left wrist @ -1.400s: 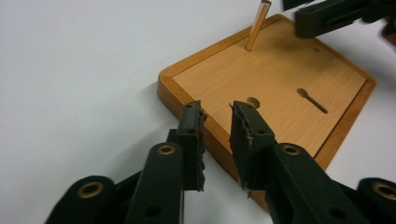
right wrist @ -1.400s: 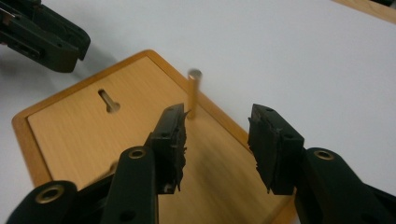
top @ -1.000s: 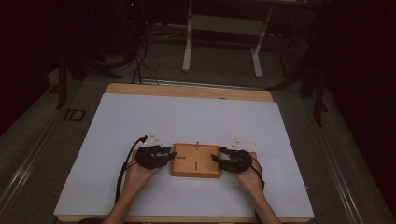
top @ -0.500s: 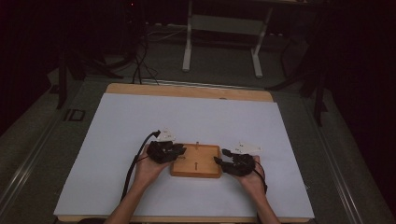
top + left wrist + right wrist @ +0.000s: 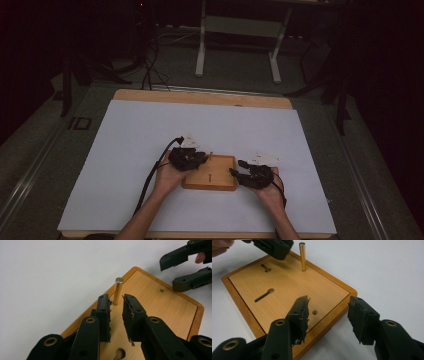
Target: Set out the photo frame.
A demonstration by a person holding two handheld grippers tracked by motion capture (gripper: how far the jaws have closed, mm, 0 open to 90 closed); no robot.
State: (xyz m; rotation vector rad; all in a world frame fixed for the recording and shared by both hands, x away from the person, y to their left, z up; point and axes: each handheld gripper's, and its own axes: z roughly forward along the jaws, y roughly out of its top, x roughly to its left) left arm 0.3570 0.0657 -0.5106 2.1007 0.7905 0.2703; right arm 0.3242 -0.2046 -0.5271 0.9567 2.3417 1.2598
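A wooden board (image 5: 210, 173) with keyhole slots lies on the white table near the front edge. A brass peg (image 5: 118, 290) stands upright near one corner of it, also the peg (image 5: 302, 257). My left gripper (image 5: 115, 300) is low over the board with its tips just short of the peg; its jaws have just been closing to a narrow gap and nothing is pressed between them. My right gripper (image 5: 328, 301) is open astride the board's near edge, one jaw over the wood and one over the table. From above, the left gripper (image 5: 202, 158) and right gripper (image 5: 236, 171) flank the board.
A white sheet (image 5: 150, 135) covers the wood-edged table. The board has two keyhole slots (image 5: 264, 295) and a small hole (image 5: 314, 312). Black cables trail from both grippers. Beyond the table are a white stand (image 5: 237, 30) and floor cables.
My left gripper has moved right and slightly away from me, from the board's left edge to the peg at its far corner. The right gripper and the board have stayed put.
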